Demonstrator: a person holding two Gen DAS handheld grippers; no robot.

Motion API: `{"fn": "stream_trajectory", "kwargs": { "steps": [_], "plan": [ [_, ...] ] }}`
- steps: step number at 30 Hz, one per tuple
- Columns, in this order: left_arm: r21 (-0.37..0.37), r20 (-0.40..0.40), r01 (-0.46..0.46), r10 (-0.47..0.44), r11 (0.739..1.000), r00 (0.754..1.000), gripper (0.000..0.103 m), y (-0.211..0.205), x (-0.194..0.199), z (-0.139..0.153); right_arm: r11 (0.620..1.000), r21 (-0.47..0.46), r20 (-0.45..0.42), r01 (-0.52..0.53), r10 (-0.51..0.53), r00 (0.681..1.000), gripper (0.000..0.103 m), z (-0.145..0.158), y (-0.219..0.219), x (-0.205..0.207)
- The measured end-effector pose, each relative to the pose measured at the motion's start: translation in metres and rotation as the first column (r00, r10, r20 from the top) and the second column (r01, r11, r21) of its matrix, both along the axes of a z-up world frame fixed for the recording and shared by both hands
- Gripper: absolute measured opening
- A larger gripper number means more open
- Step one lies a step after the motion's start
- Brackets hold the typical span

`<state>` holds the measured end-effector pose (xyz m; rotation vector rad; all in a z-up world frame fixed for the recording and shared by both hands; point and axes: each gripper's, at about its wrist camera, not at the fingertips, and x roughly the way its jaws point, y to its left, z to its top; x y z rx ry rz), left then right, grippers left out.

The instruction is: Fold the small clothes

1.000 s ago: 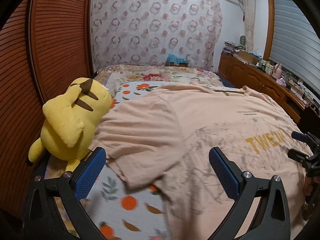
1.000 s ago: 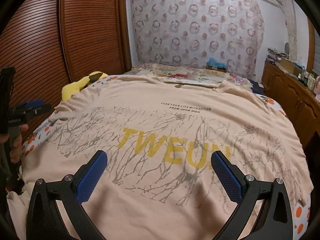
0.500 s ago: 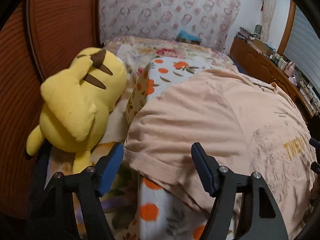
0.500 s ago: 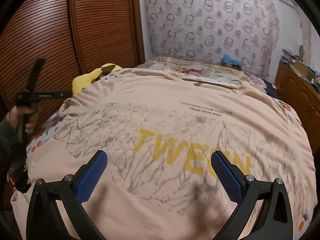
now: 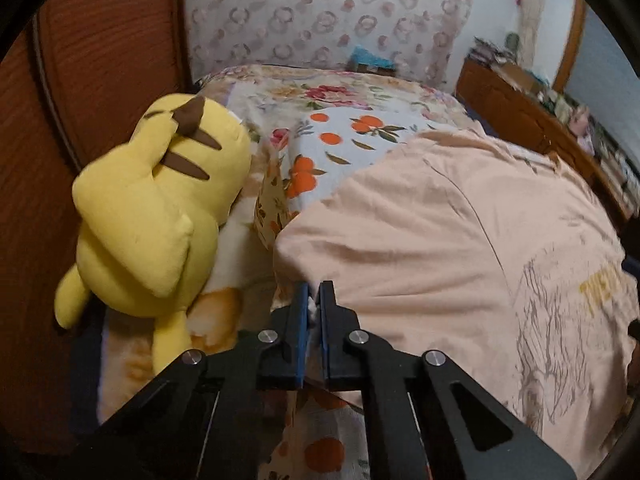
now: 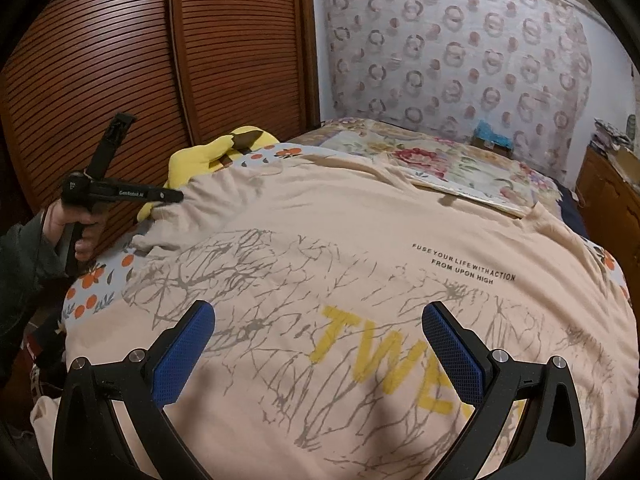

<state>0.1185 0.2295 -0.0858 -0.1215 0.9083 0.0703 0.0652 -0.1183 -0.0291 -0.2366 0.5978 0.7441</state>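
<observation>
The left gripper (image 5: 314,300) clamped the sleeve (image 5: 320,248) of a shirt (image 6: 360,272) lying flat on the bed (image 5: 340,136); the right gripper (image 6: 318,344) hovered wide open, holding nothing. No fold made.

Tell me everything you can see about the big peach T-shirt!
The peach T-shirt looks like soft cotton. It lies spread front-up over the fruit-print bedsheet, slightly wrinkled. Yellow letters reading TWE show, with grey branch-like lines around them and small black words above. The left tool is shut on its sleeve edge, bunching the cloth there. The right tool hovers open over the print.
</observation>
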Motion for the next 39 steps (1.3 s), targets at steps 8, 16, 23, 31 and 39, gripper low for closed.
{"fn": "stream_trajectory", "kwargs": {
  "steps": [8,16,23,31,39],
  "plan": [
    [0.079,0.108,0.055,-0.064,0.995,0.992,0.005,-0.022,-0.010,0.048,1.000,0.007,-0.003,0.029,-0.029,1.000,0.103,-0.003,-0.006,0.003],
    [0.044,0.180,0.243,-0.247,0.969,0.952,0.005,-0.103,0.010,0.096,0.996,0.036,0.007,0.078,-0.078,0.997,0.103,0.002,-0.014,0.000],
    [0.085,0.173,0.357,-0.366,0.930,0.914,0.026,-0.169,0.025,0.109,0.992,0.049,0.008,0.117,-0.118,0.993,0.103,-0.002,-0.016,-0.005],
    [0.090,0.129,0.296,-0.306,0.951,0.943,0.077,-0.142,0.014,0.075,0.993,0.043,0.004,0.107,-0.107,0.994,0.102,-0.004,-0.006,-0.009],
    [0.052,0.019,0.169,-0.170,0.984,0.985,0.077,-0.092,0.005,0.011,1.000,0.028,0.007,0.007,-0.007,1.000,0.081,-0.004,0.017,0.007]
  ]
}}
